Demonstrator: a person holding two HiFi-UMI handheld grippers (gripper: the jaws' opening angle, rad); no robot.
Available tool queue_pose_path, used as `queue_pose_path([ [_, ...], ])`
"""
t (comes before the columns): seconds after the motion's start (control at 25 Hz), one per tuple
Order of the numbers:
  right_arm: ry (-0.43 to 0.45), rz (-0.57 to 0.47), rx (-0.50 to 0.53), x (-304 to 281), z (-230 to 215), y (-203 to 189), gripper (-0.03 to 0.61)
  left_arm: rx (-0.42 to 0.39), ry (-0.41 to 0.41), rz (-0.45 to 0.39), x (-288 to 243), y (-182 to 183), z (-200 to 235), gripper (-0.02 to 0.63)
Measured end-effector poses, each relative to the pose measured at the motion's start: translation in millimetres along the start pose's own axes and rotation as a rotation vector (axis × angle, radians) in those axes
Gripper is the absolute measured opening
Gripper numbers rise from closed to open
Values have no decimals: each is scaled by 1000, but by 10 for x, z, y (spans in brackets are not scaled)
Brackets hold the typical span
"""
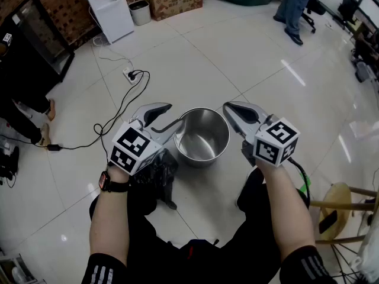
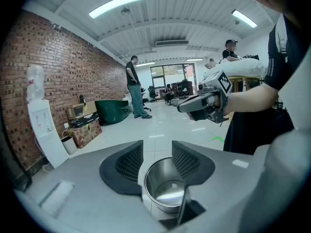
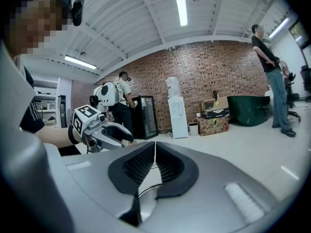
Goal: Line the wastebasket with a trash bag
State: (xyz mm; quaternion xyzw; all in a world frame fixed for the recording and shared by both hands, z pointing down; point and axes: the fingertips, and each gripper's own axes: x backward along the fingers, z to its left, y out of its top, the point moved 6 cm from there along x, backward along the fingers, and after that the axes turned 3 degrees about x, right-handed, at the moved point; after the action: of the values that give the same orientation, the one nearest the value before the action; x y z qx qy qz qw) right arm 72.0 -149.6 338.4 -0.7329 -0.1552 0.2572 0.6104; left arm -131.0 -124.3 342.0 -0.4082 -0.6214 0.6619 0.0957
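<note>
A shiny steel wastebasket (image 1: 201,136) stands on the white tiled floor, unlined, and shows bare metal inside. My left gripper (image 1: 172,116) hovers at its left rim, open, with nothing between the pads. In the left gripper view the wastebasket (image 2: 167,191) shows through the gap of the left gripper (image 2: 158,159). My right gripper (image 1: 228,106) is at the right rim, shut and empty. Its pads meet in the right gripper view (image 3: 155,152), with the rim (image 3: 146,195) below. A crumpled black trash bag (image 1: 157,173) lies below the left hand.
A power strip with a black cable (image 1: 131,74) lies on the floor to the left. A water dispenser (image 1: 109,7), a small bin (image 1: 140,12) and a cardboard box (image 1: 174,2) line the far wall. A wooden stool (image 1: 340,203) stands at the right. A person (image 1: 296,10) stands far off.
</note>
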Motion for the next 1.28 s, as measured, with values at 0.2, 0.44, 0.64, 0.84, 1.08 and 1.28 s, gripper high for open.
queue_pose_path([
  [0.2, -6, 0, 1, 8, -32, 4, 35, -52, -18, 64, -28, -174, -5, 187],
  [0.44, 1, -13, -1, -2, -42, 30, 40, -82, -39, 161, 51, -456, 13, 200],
  [0.64, 14, 4, 5, -5, 2, -21, 40, -134, -73, 301, 146, -873, -57, 201],
  [0.84, 31, 10, 26, 21, 76, -20, 40, -196, -169, 510, 224, -1461, -227, 233],
  [1.08, 44, 8, 45, 56, 101, -22, 40, -170, -320, 747, 227, -2218, -501, 235],
  [1.28, 48, 8, 51, 97, 106, -30, 41, -207, -422, 910, 226, -2902, -748, 235],
])
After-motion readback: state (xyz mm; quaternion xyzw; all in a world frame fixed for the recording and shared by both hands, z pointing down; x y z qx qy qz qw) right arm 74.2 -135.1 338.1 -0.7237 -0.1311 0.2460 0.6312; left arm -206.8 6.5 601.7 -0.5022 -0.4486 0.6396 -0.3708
